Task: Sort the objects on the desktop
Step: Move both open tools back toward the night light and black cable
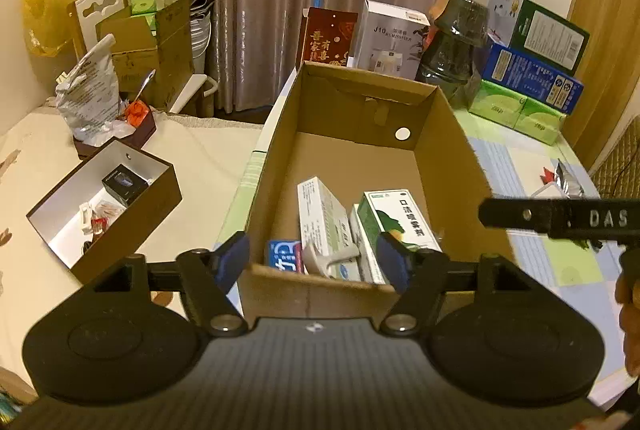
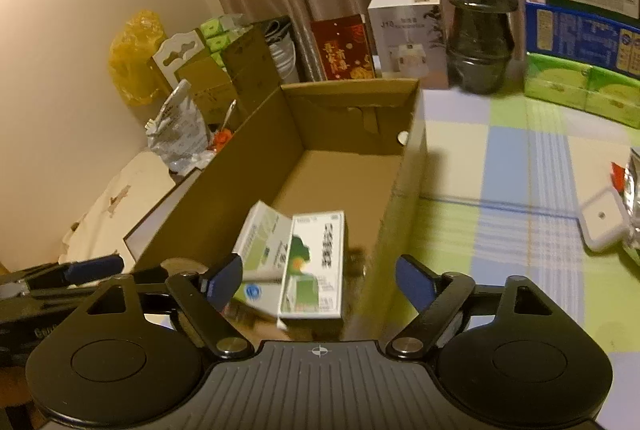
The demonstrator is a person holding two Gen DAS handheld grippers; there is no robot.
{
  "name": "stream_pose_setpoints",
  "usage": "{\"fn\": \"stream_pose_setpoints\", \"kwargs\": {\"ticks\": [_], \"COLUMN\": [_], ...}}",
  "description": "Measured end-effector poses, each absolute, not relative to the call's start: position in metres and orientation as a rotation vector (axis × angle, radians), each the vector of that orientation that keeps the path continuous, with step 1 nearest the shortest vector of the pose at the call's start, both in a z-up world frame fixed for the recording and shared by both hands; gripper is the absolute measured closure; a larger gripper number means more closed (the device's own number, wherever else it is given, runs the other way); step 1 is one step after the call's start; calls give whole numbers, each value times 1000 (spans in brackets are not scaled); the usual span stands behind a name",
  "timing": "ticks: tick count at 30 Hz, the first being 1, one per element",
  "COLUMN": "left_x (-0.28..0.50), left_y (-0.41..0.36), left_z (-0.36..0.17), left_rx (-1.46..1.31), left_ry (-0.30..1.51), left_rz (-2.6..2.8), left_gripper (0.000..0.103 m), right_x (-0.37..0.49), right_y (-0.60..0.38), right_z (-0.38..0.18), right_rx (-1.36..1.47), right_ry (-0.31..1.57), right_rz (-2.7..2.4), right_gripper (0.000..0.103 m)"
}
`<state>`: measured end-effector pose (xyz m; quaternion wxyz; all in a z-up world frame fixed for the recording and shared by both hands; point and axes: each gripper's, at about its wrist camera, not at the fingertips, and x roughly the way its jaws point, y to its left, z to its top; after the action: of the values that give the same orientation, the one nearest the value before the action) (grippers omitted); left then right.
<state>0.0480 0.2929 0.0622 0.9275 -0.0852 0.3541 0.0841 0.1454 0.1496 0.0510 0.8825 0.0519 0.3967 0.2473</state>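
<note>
- Over the near end of the cardboard box (image 1: pixel 356 158), both grippers hang with nothing in them.
- Left gripper (image 1: pixel 314 262): jaws apart, empty, above the box's near wall.
- Right gripper (image 2: pixel 320 284): jaws spread wider, empty; green-and-white medicine box (image 2: pixel 316 266) lies loose inside the box, below it.
- More cartons and a blue pack (image 1: pixel 284 256) sit at the same near end.
- Step, likely: release done, so pull clear upward without clipping the wall; white charger (image 2: pixel 602 224) right of the box looks like the next pick.

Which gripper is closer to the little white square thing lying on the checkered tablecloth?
Right gripper. The white square thing lies off to its right side. The left gripper is farther away, beyond the cardboard box.
</note>
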Motion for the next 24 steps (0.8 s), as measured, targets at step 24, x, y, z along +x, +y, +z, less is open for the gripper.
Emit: {"fn": "stream_pose_setpoints", "kwargs": {"ticks": [24], "left_x": [-8], "left_y": [213], "left_z": [82], "left_rx": [-159], "left_ry": [705], "left_rz": [154], "left_gripper": [1], "right_x": [56], "right_y": [32], "right_z": [60], "right_rx": [170], "right_ry": [837], "right_rz": [385], "right_gripper": [2]}}
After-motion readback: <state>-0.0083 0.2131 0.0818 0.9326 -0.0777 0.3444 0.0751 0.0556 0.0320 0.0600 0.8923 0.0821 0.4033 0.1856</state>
